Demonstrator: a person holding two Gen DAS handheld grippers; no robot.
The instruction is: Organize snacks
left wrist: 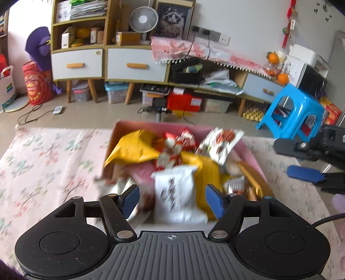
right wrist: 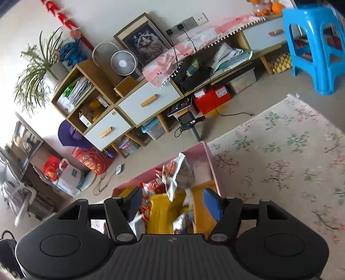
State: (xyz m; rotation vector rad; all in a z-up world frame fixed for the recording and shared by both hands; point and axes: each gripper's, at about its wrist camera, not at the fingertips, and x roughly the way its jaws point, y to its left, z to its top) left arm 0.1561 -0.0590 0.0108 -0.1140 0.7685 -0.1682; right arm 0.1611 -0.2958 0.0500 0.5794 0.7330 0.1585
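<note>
A pink box (left wrist: 250,154) on the floral tablecloth holds several snack bags: yellow bags (left wrist: 131,148), red packets (left wrist: 179,142) and a white-and-red bag (left wrist: 222,144). My left gripper (left wrist: 172,199) is open, its blue pads either side of a white bag with dark print (left wrist: 175,193) at the box's near end, not clamping it. My right gripper (right wrist: 173,203) is open above the same pink box (right wrist: 212,163), over a yellow bag (right wrist: 160,215), with a white-and-red bag (right wrist: 174,174) standing beyond it. The right gripper also shows at the right edge of the left wrist view (left wrist: 301,161).
The floral cloth (left wrist: 49,163) covers the table around the box. Beyond the table's far edge are a low cabinet with drawers (left wrist: 133,64), a small fan (left wrist: 143,20), storage bins on the floor and a blue plastic stool (left wrist: 295,112).
</note>
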